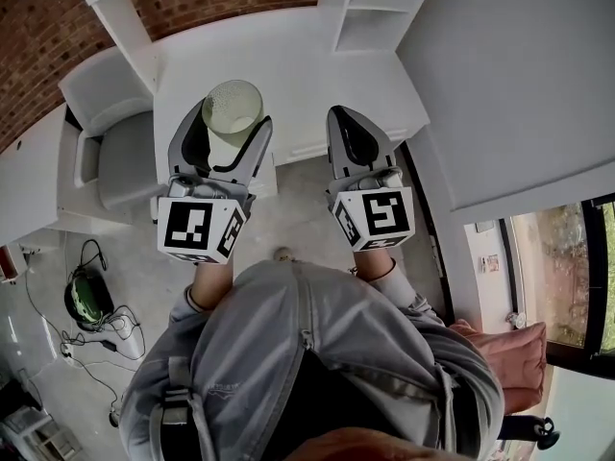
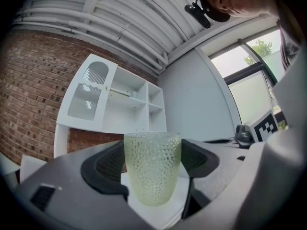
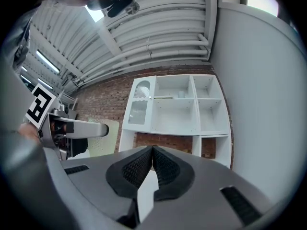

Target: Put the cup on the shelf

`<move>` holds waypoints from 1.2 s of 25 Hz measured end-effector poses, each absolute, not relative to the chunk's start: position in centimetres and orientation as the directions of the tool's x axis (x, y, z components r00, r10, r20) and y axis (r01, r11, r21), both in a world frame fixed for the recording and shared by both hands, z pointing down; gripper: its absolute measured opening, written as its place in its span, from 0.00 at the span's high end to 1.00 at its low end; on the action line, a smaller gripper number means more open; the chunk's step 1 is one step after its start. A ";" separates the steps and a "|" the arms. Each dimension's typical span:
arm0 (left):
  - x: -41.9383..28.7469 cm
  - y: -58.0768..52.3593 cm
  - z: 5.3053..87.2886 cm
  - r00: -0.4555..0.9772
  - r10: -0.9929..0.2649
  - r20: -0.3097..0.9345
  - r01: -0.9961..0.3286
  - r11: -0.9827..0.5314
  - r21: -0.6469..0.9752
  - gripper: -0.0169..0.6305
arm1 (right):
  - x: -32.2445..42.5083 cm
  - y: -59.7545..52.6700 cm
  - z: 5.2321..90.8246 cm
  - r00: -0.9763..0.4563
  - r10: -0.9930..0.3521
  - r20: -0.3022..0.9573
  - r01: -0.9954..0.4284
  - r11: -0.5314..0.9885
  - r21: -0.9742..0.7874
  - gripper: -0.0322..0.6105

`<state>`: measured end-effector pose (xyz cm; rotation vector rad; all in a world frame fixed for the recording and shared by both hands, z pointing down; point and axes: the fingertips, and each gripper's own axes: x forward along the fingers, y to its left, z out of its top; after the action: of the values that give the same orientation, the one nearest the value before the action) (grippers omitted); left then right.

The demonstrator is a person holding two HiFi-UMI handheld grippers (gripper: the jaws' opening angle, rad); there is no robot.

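A pale green dimpled glass cup (image 1: 233, 109) (image 2: 152, 167) stands upright between the jaws of my left gripper (image 1: 229, 128) (image 2: 152, 164), which is shut on it above the white counter (image 1: 288, 75). My right gripper (image 1: 357, 131) (image 3: 152, 159) hangs beside it to the right, shut with its pads pressed together and nothing in them. The white shelf unit (image 2: 122, 102) (image 3: 177, 104) stands ahead against the brick wall, with open compartments and one glass door at its left. In the right gripper view the cup (image 3: 103, 137) shows at the left behind the left gripper.
A white wall panel (image 1: 519, 75) runs along the right. A grey-white chair (image 1: 110, 133) stands left of the counter. Cables and a dark round thing (image 1: 86, 296) lie on the floor at the lower left. A window (image 1: 562, 267) is at the right.
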<state>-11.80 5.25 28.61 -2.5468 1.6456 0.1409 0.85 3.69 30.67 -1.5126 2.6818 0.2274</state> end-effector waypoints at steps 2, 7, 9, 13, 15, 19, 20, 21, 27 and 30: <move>-12.2 4.5 28.5 0.420 -0.897 -0.137 -0.907 -0.420 -0.031 0.42 | 0.6 3.2 30.6 -0.507 -0.855 -0.109 -0.861 0.498 0.104 0.91; -12.3 3.0 29.2 0.432 -0.891 -0.136 -0.900 -0.435 -0.012 0.42 | 0.9 1.5 31.1 -0.489 -0.867 -0.095 -0.871 0.480 0.100 0.91; -12.6 2.2 29.3 0.429 -0.893 -0.137 -0.902 -0.432 -0.006 0.42 | 0.6 0.9 31.2 -0.492 -0.866 -0.094 -0.870 0.483 0.102 0.91; -12.7 0.9 29.4 0.427 -0.894 -0.135 -0.903 -0.429 -0.013 0.42 | 0.4 -0.6 31.4 -0.498 -0.862 -0.097 -0.867 0.491 0.089 0.91; -12.8 0.3 29.5 0.422 -0.897 -0.134 -0.905 -0.424 -0.016 0.42 | 0.1 -1.3 31.4 -0.508 -0.855 -0.104 -0.861 0.501 0.088 0.91; -13.2 -1.2 29.5 0.411 -0.901 -0.136 -0.911 -0.413 -0.015 0.42 | -0.8 -2.8 30.8 -0.531 -0.838 -0.127 -0.848 0.522 0.095 0.91; -13.3 -1.6 29.5 0.408 -0.902 -0.138 -0.912 -0.410 -0.015 0.42 | -1.0 -3.3 30.8 -0.537 -0.833 -0.132 -0.844 0.528 0.096 0.91; -13.3 -2.2 29.5 0.405 -0.903 -0.141 -0.913 -0.407 -0.015 0.42 | -1.1 -4.0 30.7 -0.544 -0.828 -0.136 -0.839 0.535 0.098 0.91; -13.0 -6.4 29.0 0.375 -0.914 -0.157 -0.926 -0.376 -0.024 0.42 | -1.3 -8.8 30.2 -0.584 -0.796 -0.157 -0.812 0.573 0.111 0.91; -12.8 -8.8 28.4 0.359 -0.918 -0.167 -0.932 -0.361 -0.021 0.42 | -1.4 -11.6 29.8 -0.606 -0.780 -0.158 -0.795 0.595 0.117 0.91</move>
<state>-12.83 -8.82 28.44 -2.4957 1.7066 0.1919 -1.42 -11.61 29.76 -1.3488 2.7241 0.2690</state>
